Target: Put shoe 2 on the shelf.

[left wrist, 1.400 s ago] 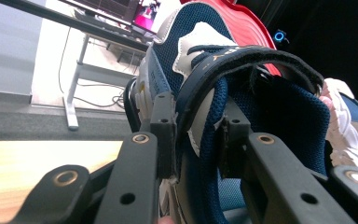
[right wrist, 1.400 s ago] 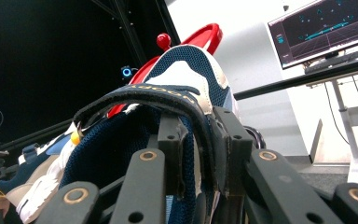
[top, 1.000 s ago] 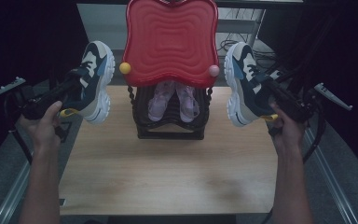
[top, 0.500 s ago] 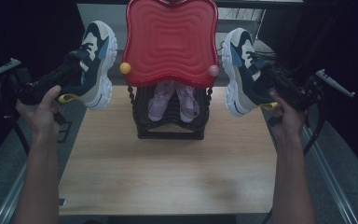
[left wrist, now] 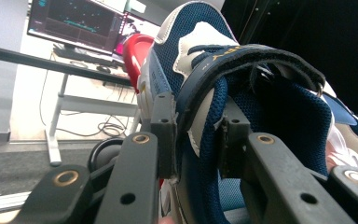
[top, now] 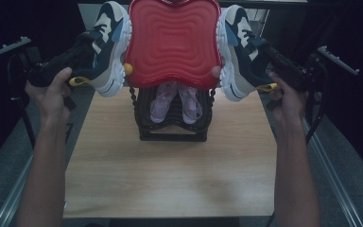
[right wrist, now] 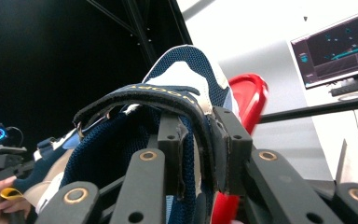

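We hold one navy-and-white sneaker in each gripper, both raised off the wooden surface [top: 170, 175]. The left gripper [left wrist: 193, 135] has its fingers [left wrist: 162, 126] clamped on the strap and side wall of the left sneaker [top: 105, 49], at the upper left of the high view. The right gripper [right wrist: 200, 140] pinches the strap edge of the right sneaker [top: 238, 52], upper right. Between them stands a red tray [top: 172, 40] on a black rack [top: 172, 127] with pink sandals [top: 175, 101].

Red tray [top: 172, 42] wedged between both raised sneakers; bare table [top: 170, 175] in front.
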